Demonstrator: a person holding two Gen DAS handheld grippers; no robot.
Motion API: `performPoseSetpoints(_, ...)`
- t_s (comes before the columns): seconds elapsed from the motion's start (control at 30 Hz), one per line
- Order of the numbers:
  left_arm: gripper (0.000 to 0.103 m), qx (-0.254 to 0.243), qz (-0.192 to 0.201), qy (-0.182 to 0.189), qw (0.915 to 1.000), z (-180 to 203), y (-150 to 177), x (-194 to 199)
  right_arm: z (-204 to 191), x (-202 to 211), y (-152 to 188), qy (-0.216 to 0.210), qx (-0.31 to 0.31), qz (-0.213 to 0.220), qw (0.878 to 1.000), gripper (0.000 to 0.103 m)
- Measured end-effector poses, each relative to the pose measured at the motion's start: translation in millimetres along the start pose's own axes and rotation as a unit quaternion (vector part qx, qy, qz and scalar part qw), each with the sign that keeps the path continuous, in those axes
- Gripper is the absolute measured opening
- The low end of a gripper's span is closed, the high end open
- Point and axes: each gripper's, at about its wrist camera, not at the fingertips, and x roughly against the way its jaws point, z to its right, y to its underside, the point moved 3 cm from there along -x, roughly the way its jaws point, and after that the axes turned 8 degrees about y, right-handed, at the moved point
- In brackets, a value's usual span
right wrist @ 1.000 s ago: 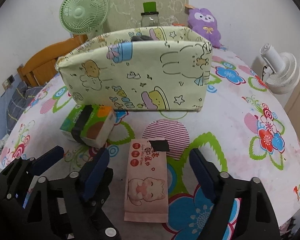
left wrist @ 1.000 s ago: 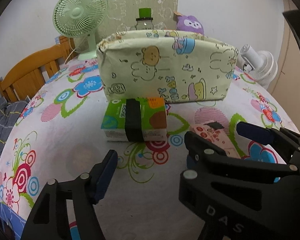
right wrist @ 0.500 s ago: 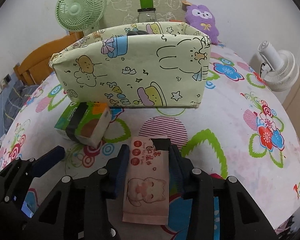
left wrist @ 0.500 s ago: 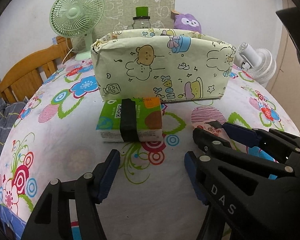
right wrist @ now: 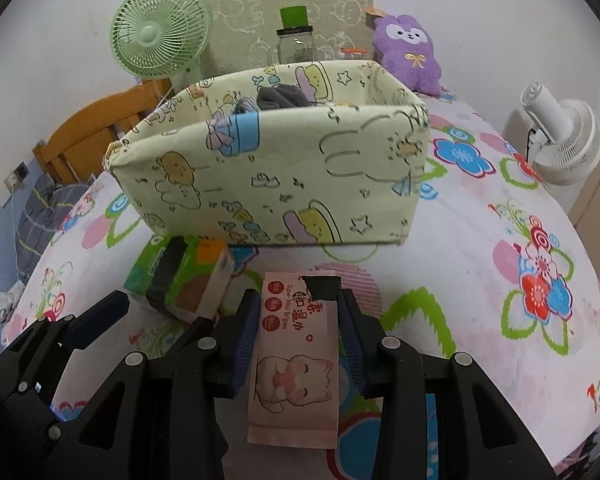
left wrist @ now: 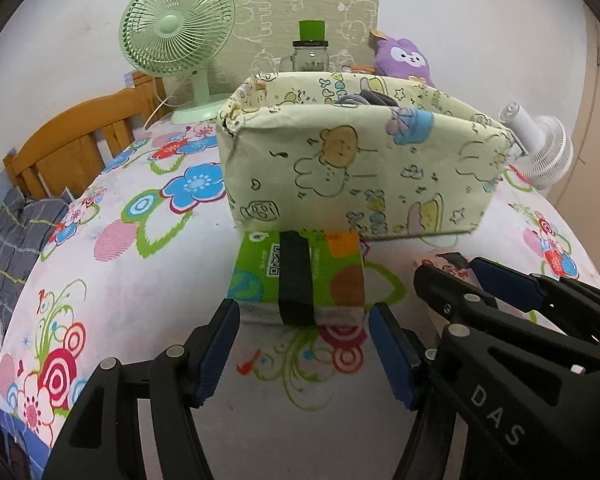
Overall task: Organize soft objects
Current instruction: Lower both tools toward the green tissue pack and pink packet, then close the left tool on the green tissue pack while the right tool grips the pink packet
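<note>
Two claws at work over the floral tabletop, each lined up on its own soft pack. A second ago, right claw spread wide around the pink wipes pack; half a second ago closing in; now clenched on the pack's two long edges, blue pads pressed flush against the sides. Grasp judged made, so next comes a lift and a carry into the fabric bin, standing just beyond and already holding some grey cloth. Whether the pack has left the surface: cannot tell.

Left claw meanwhile brought closer to the green tissue pack than a second ago, released and wide, fingertips flanking the pack's near corners without touching. Pack lying flat, its far edge right against the bin's front wall, black band across the middle. Second pickup probably next, not yet begun.

Pose: both tools held low and angled downward toward the bin, side by side, right one crossing into the left camera's lower right corner. Soft pack likely to buckle under a hard squeeze, so a firm but gentle hold called for during the lift.
</note>
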Motion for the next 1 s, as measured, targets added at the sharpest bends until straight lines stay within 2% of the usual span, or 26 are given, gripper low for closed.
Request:
performPoseSetpoints(0.5, 0.078, -0.006, 0.000, 0.000, 1.0000, -13.5, -8.5, -12.2, -6.8, -14.9, -11.2, 0.005, 0.000, -0.012, 1.000, 0.042)
performPoseSetpoints(0.7, 0.086, 0.005, -0.007, -0.003, 1.0000, -26.2, -6.5, -13.3, -11.6, -19.4, -10.1, 0.005, 0.004, -0.019, 1.000, 0.042)
performPoseSetpoints(1.0, 0.088, -0.022, -0.016, 0.010, 0.9996, -24.7, -12.9, -21.2, -13.4, -23.5, -12.7, 0.008, -0.004, -0.023, 1.000, 0.042)
